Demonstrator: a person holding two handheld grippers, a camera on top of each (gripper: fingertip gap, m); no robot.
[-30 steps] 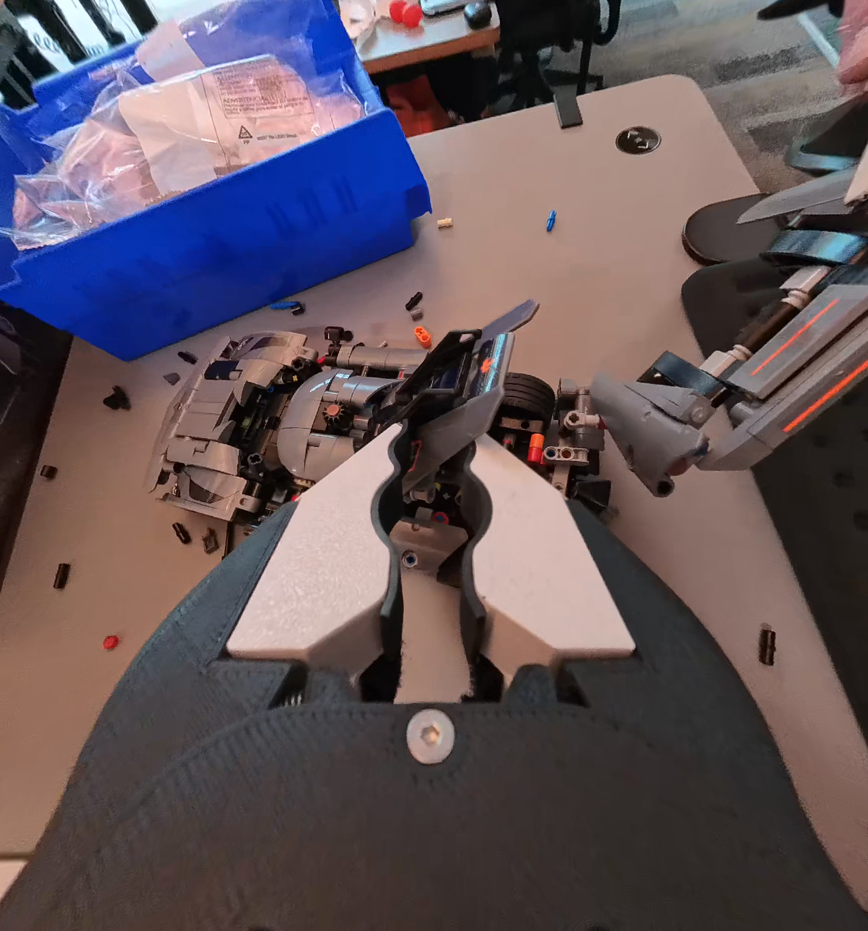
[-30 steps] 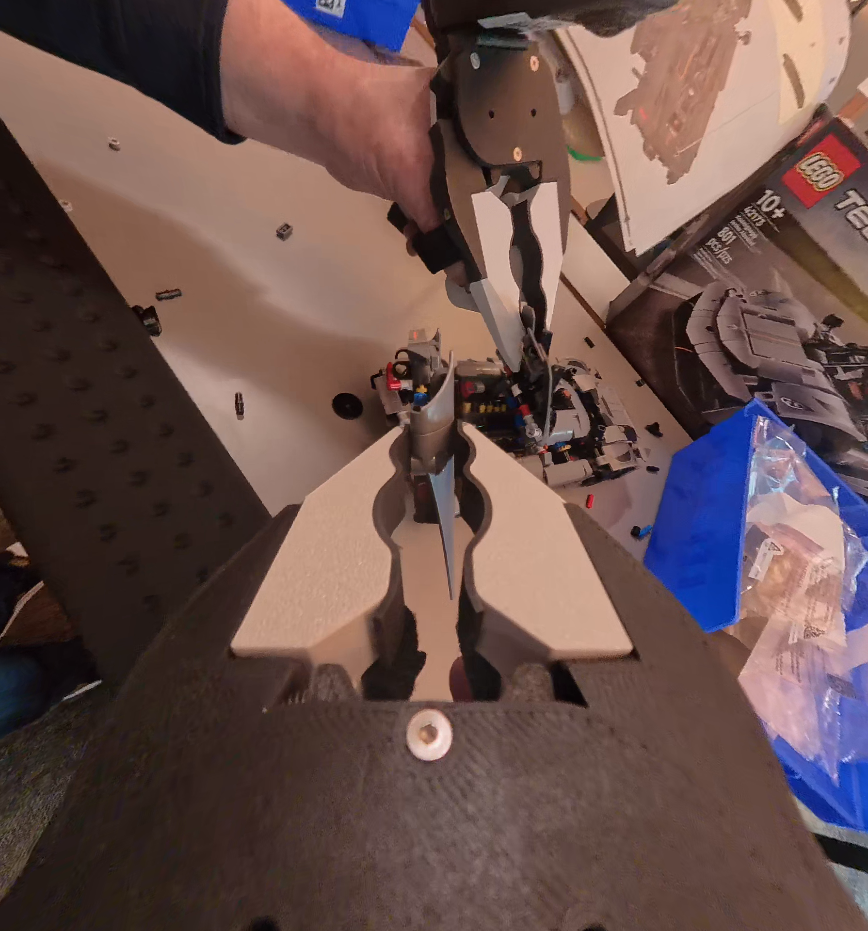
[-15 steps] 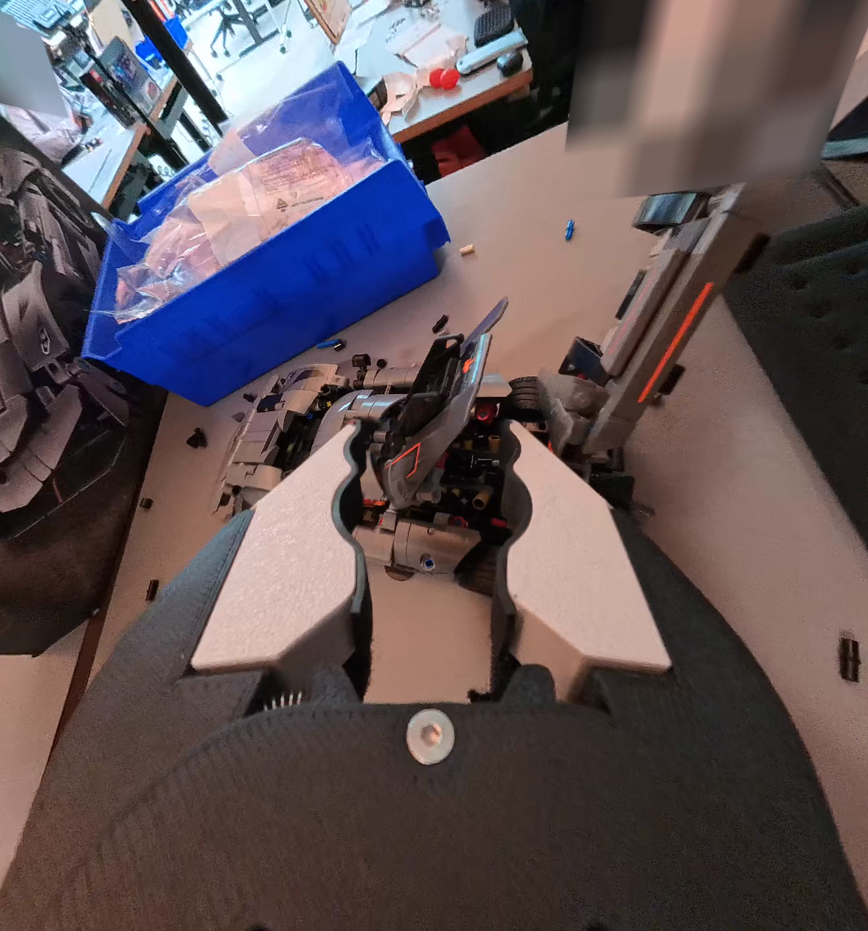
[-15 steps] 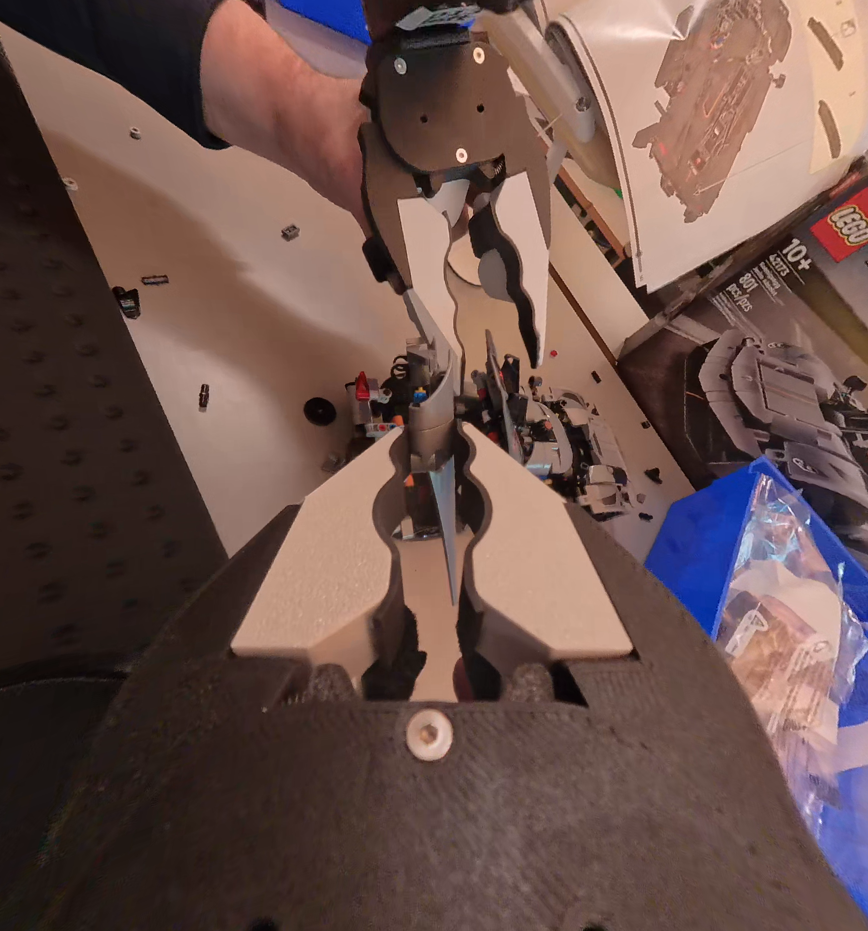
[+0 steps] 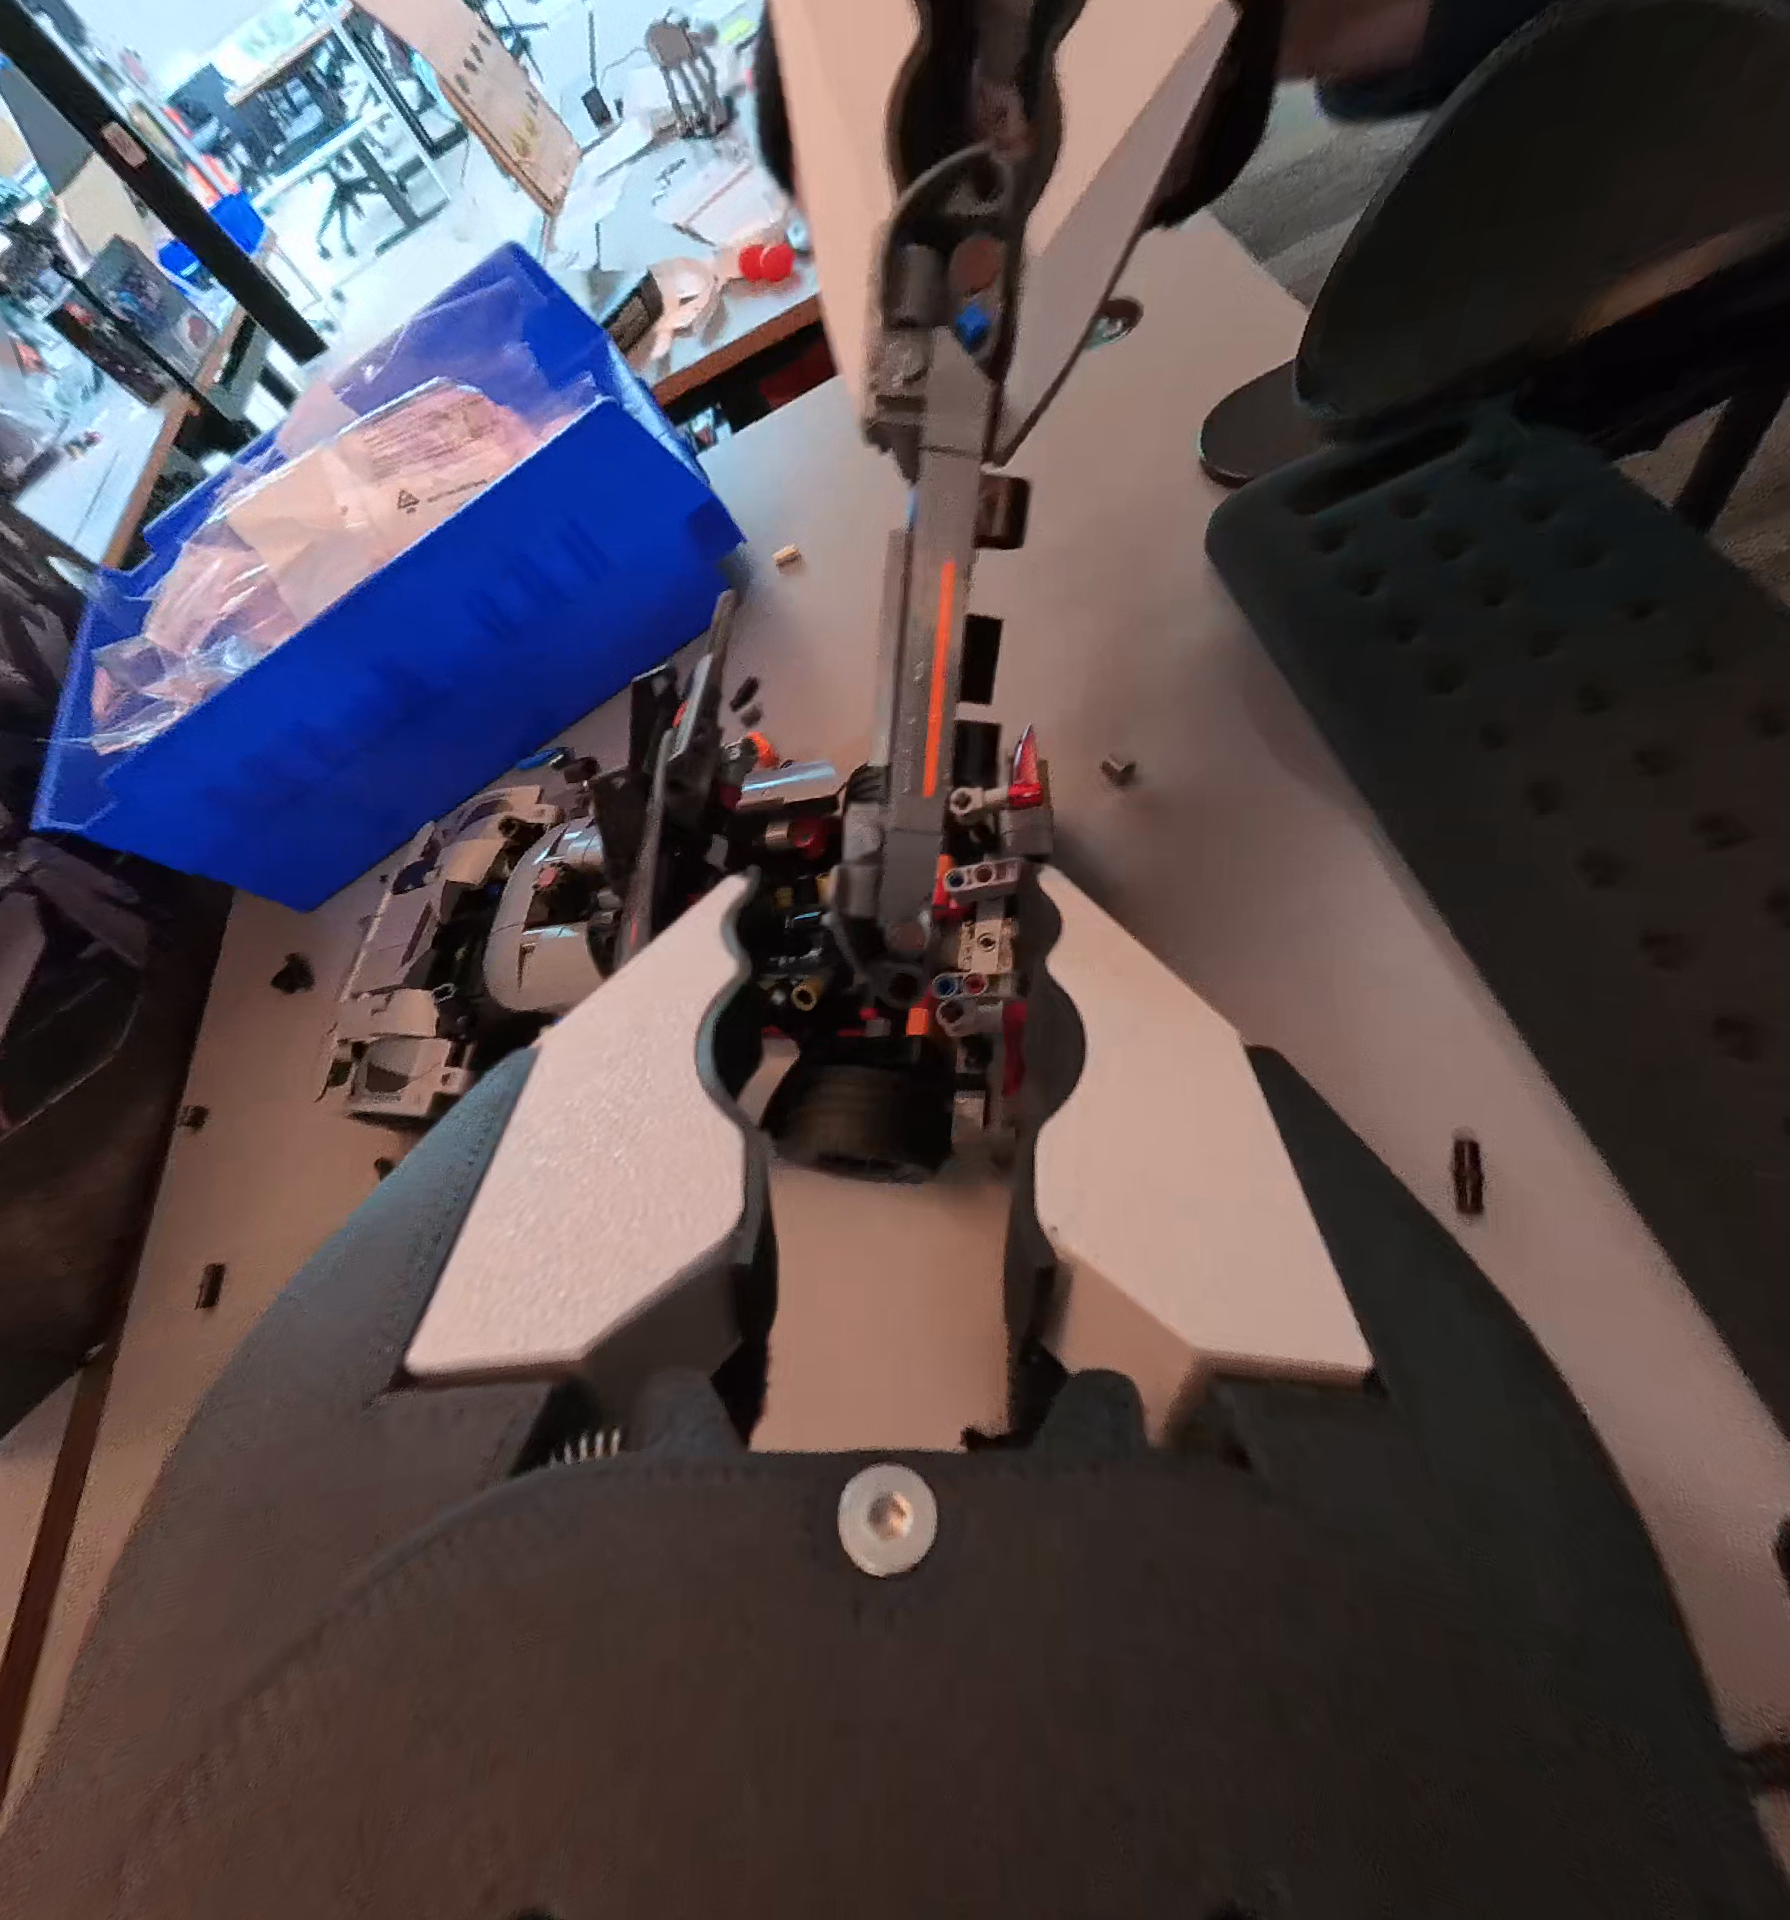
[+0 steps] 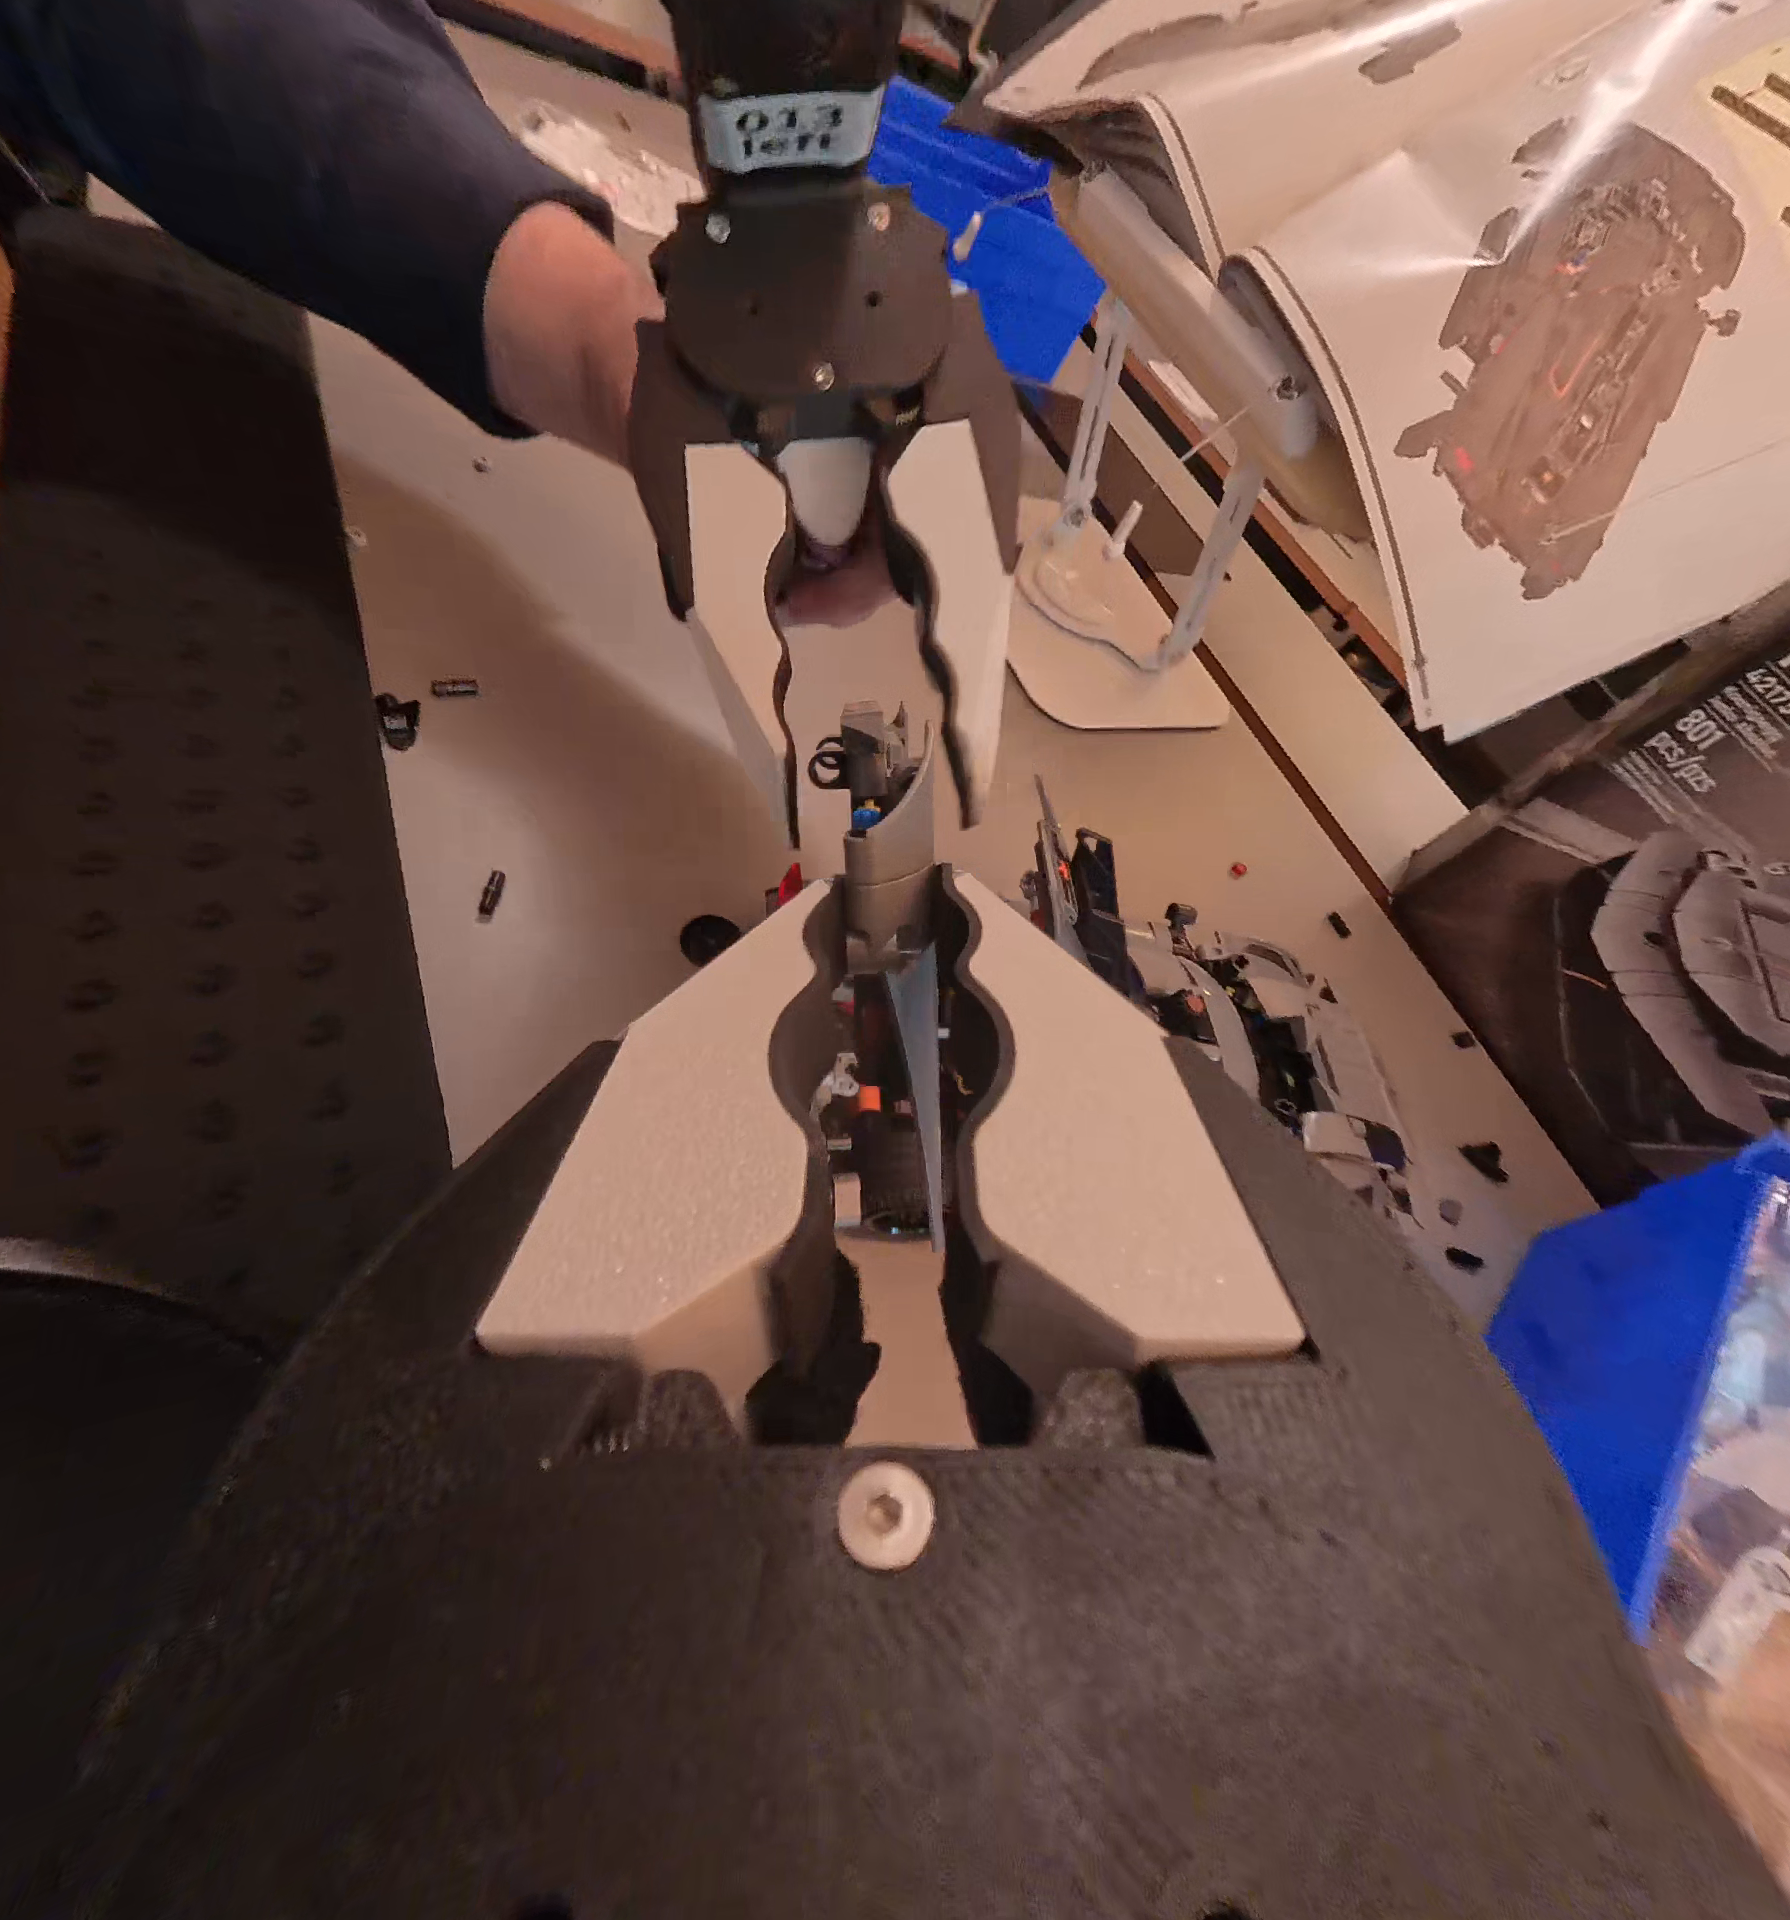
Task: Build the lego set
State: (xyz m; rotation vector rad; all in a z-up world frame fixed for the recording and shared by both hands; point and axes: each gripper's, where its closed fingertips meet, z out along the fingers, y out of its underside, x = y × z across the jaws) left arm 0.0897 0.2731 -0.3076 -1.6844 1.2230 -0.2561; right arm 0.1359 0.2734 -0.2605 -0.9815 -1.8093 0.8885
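Right gripper (image 6: 886,914) clenches a grey panel (image 5: 922,665) above the lego car (image 5: 517,935); left gripper (image 5: 896,914), at 6 o'clock, released.

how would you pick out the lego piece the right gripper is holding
Start at the blue bin on the table; the half-built grey car lies beside it. Above the car's rear stands a long grey panel, shut in the right gripper, alone bearing an orange stripe.

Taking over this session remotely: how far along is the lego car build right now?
Partly done: the grey car body lies assembled on the table, rear mechanism exposed. In hand: the right gripper is shut on a long grey panel with an orange stripe, standing it on the car's rear; the left gripper is open around it. Left: loose pins, and bags in the blue bin.
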